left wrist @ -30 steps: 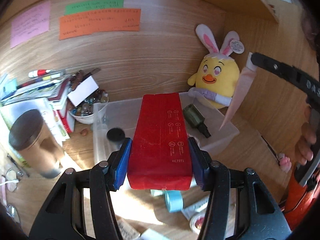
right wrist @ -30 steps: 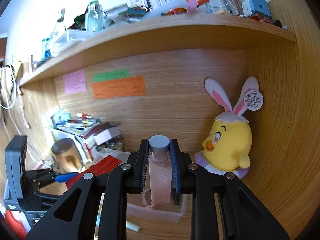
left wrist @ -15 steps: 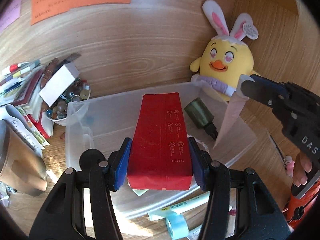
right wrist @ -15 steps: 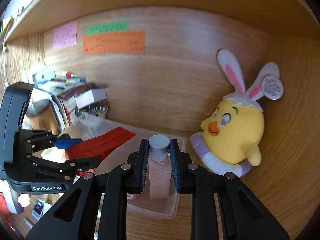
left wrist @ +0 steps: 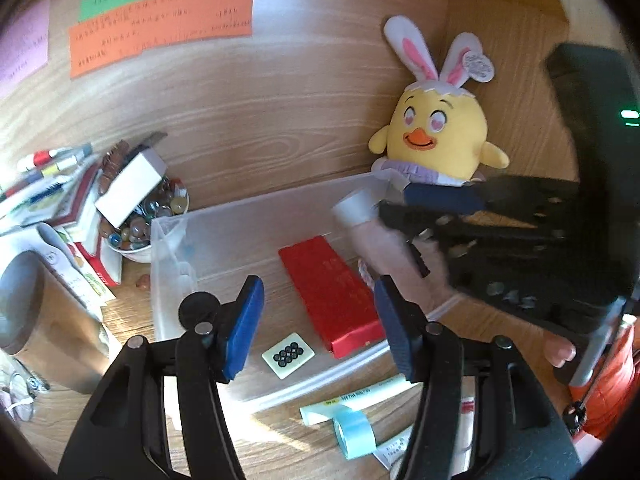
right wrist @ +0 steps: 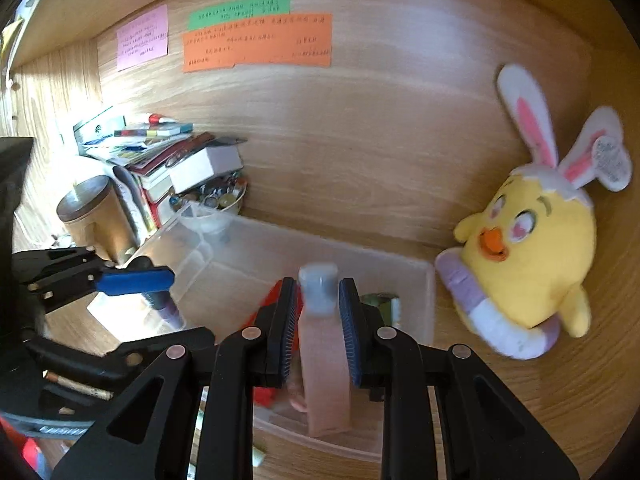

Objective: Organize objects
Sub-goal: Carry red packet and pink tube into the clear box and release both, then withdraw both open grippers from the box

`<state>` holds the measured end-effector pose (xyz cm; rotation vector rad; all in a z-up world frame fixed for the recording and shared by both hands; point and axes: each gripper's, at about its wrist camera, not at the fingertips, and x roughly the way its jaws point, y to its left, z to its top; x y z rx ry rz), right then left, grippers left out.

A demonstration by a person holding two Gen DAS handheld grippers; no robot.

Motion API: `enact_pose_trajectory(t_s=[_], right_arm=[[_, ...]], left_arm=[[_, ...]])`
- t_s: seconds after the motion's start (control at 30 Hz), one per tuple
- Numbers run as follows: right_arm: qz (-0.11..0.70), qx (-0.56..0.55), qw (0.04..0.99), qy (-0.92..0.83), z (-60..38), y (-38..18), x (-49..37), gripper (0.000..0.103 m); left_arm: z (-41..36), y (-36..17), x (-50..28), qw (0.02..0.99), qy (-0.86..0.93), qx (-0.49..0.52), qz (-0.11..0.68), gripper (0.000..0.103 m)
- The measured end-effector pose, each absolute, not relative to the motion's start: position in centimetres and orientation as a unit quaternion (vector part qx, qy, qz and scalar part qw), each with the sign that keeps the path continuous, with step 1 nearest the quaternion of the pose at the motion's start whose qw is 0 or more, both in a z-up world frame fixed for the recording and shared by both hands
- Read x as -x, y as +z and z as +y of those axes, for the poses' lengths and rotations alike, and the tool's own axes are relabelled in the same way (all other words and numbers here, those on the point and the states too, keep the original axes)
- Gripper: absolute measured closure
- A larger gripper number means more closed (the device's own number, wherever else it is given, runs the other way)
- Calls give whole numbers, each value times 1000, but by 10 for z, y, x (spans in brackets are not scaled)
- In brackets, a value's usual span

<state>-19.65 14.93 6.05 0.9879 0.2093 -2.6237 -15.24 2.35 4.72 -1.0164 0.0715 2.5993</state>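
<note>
Red box (left wrist: 334,300) already lies flat in the clear bin (left wrist: 256,208); left gripper (left wrist: 318,320) is spread and empty above it. Right gripper (right wrist: 320,320) is loosening around the pink bottle (right wrist: 326,364) over the bin's right end. Tubes and tape near the front are still left.

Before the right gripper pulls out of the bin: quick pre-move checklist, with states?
1. Red box lying flat inside the clear bin: ok.
2. Left gripper empty, jaws opening, nothing between them: ok.
3. Pink bottle over the bin: ok.
4. Right gripper let go: not ok; jaws opening, but bottle between the pads, gaps barely visible.
5. Bottle base resting on the bin floor: cannot tell.
6. Dark green bottle clear of the pink bottle: cannot tell.
</note>
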Motion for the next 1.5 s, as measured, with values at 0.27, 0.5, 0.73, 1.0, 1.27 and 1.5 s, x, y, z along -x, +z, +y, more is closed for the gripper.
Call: enact_pose_trajectory(t_s=[0.27, 0.5, 0.73, 1.0, 1.27, 1.5], right_arm=[[58, -347, 165, -921, 156, 60, 188, 60], [51, -318, 167, -932, 164, 72, 156, 37], [48, -308, 191, -931, 163, 70, 116, 32], [41, -332, 213, -918, 154, 43, 85, 32], [33, -369, 233, -899, 144, 14, 63, 32], [46, -398, 254, -880, 126, -10, 48, 32]], left_arm=[[13, 60, 126, 171, 926, 337, 23, 34], [-3, 62, 100, 152, 933, 325, 19, 19], [-19, 45, 77, 128, 932, 339, 23, 13], [-39, 13, 61, 113, 916, 384, 4, 13], [-56, -16, 47, 109, 898, 426, -17, 13], [-71, -38, 45, 103, 881, 459, -48, 20]])
